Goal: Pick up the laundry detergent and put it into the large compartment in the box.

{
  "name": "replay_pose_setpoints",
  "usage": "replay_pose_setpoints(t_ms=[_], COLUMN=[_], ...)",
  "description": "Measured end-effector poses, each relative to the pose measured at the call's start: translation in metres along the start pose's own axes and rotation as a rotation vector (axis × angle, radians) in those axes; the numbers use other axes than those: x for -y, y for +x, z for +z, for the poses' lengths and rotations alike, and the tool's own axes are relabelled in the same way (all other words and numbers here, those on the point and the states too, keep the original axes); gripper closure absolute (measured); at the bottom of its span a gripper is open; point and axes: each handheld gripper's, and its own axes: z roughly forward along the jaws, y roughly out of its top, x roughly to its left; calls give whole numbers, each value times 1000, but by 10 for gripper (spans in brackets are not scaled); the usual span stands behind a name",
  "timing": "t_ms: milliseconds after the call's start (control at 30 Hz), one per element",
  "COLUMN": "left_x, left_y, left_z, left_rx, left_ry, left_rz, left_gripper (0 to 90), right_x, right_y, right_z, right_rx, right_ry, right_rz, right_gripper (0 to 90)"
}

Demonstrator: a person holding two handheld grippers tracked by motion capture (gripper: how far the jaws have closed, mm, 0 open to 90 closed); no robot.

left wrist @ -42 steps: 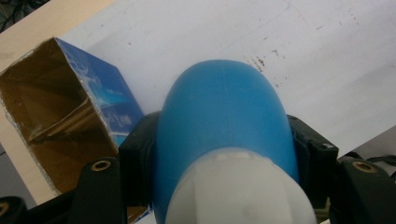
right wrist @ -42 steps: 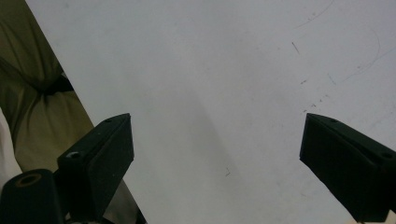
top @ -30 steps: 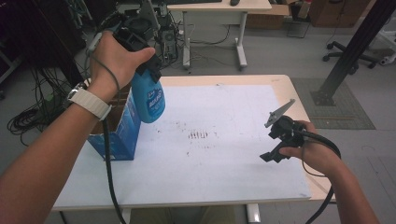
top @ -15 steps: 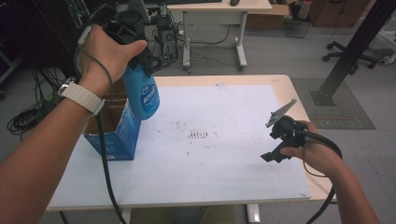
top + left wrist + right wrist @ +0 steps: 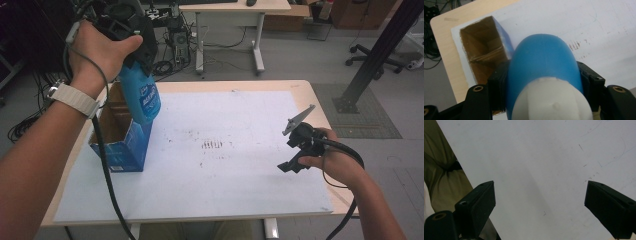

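Wide white sheet-covered wooden table [image 5: 240, 200]. Open blue cardboard box [image 5: 120, 150] at its left edge. Blue plastic bottle with white cap [image 5: 541, 72] above the box, clamped in left gripper [image 5: 132, 47]. Right gripper [image 5: 539, 202] low over the sheet, jaws wide apart.

The left tongs [image 5: 137, 45] have lifted the blue bottle [image 5: 141, 95] higher, so it is now fully out of the open box [image 5: 120, 142].
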Motion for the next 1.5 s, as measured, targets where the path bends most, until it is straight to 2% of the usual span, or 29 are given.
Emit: replay_pose_setpoints(t_ms=[333, 533, 800, 1200, 1500], left_x=[2, 3, 6, 8, 12], left_y=[15, 20, 31, 44, 58], left_z=[-8, -13, -16, -16, -12], left_rx=[-11, -36, -43, -61, -75], left_ry=[-7, -13, -13, -10, -2], left_rz=[-43, -56, -82, -119, -174], left_gripper=[374, 374, 374, 373, 374], right_x=[0, -1, -1, -3, -3], right_y=[0, 0, -1, 0, -1], right_z=[-1, 0, 1, 1, 2], right_rx=[2, 1, 0, -1, -2], right_ry=[-4, -4, -4, -1, -2], right_rz=[-2, -2, -2, -3, -6], right_gripper=[99, 99, 99, 99, 99])
